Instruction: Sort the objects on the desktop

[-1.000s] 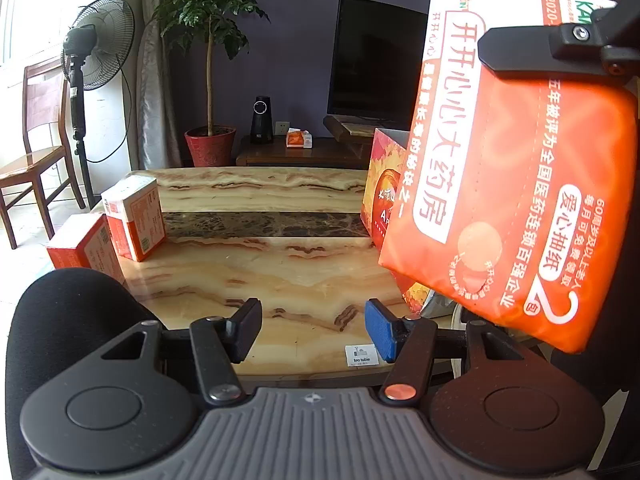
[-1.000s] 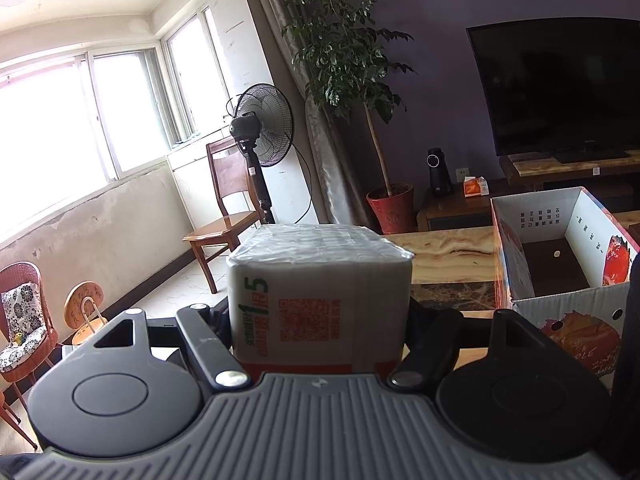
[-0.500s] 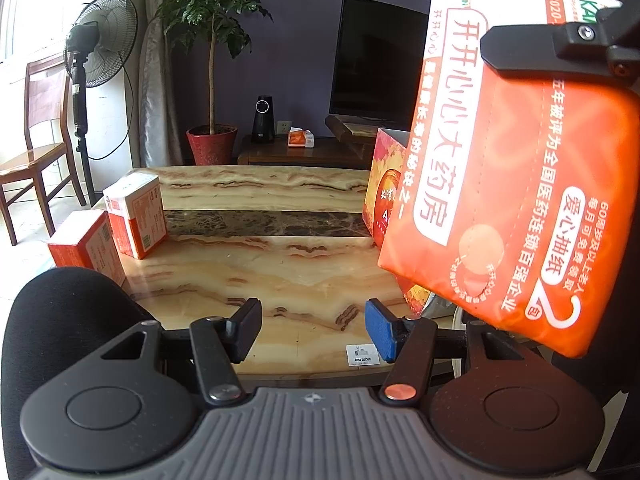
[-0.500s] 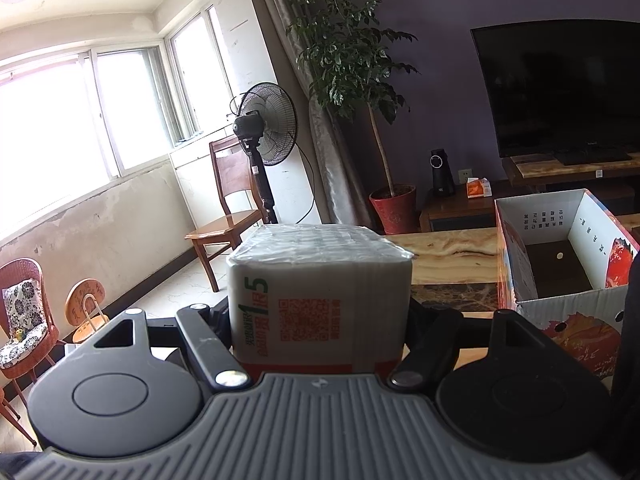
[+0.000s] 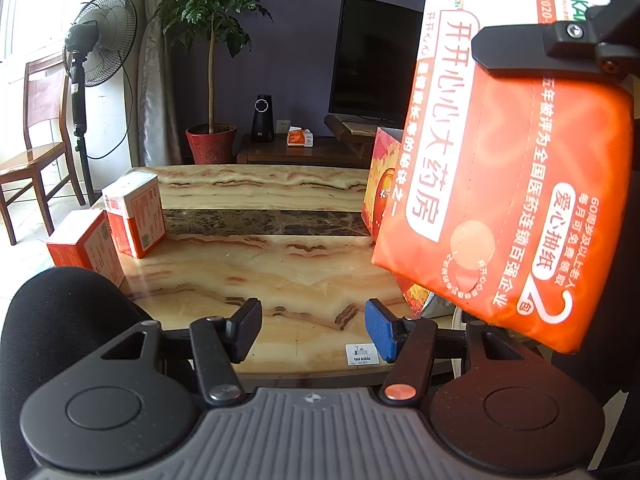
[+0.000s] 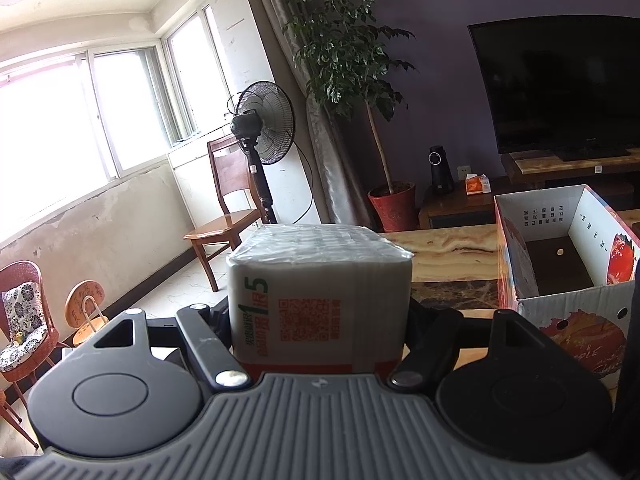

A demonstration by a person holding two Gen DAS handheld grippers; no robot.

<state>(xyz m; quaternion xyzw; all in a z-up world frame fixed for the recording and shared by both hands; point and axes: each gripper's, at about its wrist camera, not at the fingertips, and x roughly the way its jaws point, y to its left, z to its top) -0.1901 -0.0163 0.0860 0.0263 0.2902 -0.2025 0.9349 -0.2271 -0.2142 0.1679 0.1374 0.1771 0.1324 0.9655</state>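
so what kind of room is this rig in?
Most likely a home living room: a flat-screen TV on a low wooden stand, a marble-patterned tea table in front of it, and a pedestal fan beside a potted tree near the windows.

On the marble-patterned stone table (image 5: 256,276), two orange-and-white tissue packs (image 5: 134,214) stand at the left edge, one behind the other. An open printed cardboard box (image 6: 560,264) sits on the table's right side. Between the right gripper's (image 6: 320,320) fingers sits a plastic-wrapped tissue pack (image 6: 320,280), left of the box. A black flat television (image 5: 372,56) stands behind the table.
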